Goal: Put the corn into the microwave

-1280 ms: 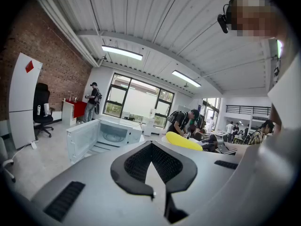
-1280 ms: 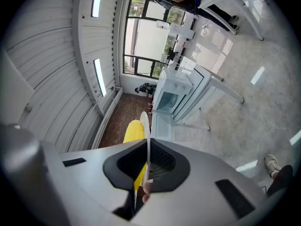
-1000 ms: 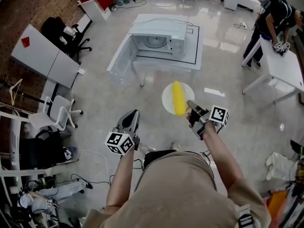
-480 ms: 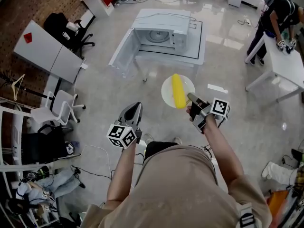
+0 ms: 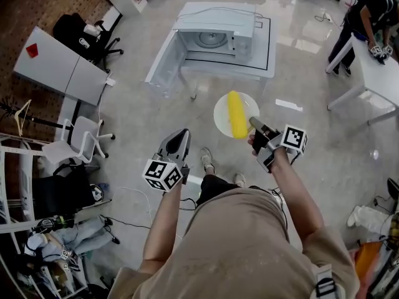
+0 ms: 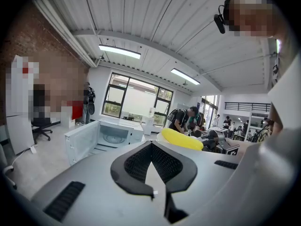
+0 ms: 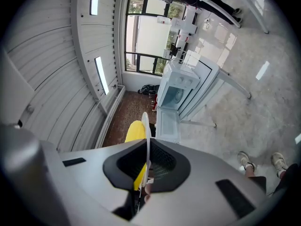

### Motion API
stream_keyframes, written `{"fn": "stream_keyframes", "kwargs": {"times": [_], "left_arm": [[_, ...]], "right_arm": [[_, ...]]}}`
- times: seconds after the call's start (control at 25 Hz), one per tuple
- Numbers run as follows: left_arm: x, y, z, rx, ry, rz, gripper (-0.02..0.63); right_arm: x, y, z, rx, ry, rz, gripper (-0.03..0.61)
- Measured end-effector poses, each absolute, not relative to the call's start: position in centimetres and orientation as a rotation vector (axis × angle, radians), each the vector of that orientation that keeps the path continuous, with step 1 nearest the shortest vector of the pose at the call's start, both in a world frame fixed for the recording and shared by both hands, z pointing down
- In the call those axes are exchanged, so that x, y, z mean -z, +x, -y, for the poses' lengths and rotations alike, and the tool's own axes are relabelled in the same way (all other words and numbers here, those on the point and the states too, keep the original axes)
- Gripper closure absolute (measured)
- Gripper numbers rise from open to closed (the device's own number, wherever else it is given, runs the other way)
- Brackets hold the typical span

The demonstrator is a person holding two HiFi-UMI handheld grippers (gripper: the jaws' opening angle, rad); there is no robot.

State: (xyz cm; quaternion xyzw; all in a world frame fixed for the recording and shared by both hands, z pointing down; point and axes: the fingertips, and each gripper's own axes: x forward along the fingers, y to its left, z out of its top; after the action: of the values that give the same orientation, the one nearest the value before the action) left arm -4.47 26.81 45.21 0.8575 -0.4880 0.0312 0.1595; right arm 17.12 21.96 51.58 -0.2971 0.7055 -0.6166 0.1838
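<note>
My right claw (image 5: 254,123) is clamped on the rim of the plate (image 5: 220,112), with the corn (image 5: 235,113) lying on it, over the floor. My left claw (image 5: 181,134) is closed and empty. The microwave (image 5: 215,33) stands open, well ahead. The corn is not yet inside.

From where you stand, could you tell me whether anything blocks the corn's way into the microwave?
Nothing visible does: the microwave door stands open, and only bare floor lies between it and the corn.

Colours I see: yellow corn on white.
Corn (image 5: 235,114) bright yellow; plate (image 5: 219,117) and microwave (image 5: 212,17) white; floor (image 5: 330,148) pale grey; left gripper (image 5: 181,133) and right gripper (image 5: 253,122) grey, cubes (image 5: 163,174) black-and-white squares.
</note>
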Motion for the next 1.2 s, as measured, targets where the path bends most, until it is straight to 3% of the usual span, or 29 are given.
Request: {"fn": "stream_keyframes", "kwargs": {"times": [0.68,1.2], "left_arm": [[-46.8,-12.3,-11.4,-0.133,2.544,1.157,0.607],[-48.0,-15.7,-5.7,-0.154,2.636,0.960,0.607]], "right_arm": [[-50.4,8.7,-11.3,1.623,-0.963,-1.896,0.563],[-52.3,3.8,-6.5,1.582,-1.068,-1.807,0.563]]}}
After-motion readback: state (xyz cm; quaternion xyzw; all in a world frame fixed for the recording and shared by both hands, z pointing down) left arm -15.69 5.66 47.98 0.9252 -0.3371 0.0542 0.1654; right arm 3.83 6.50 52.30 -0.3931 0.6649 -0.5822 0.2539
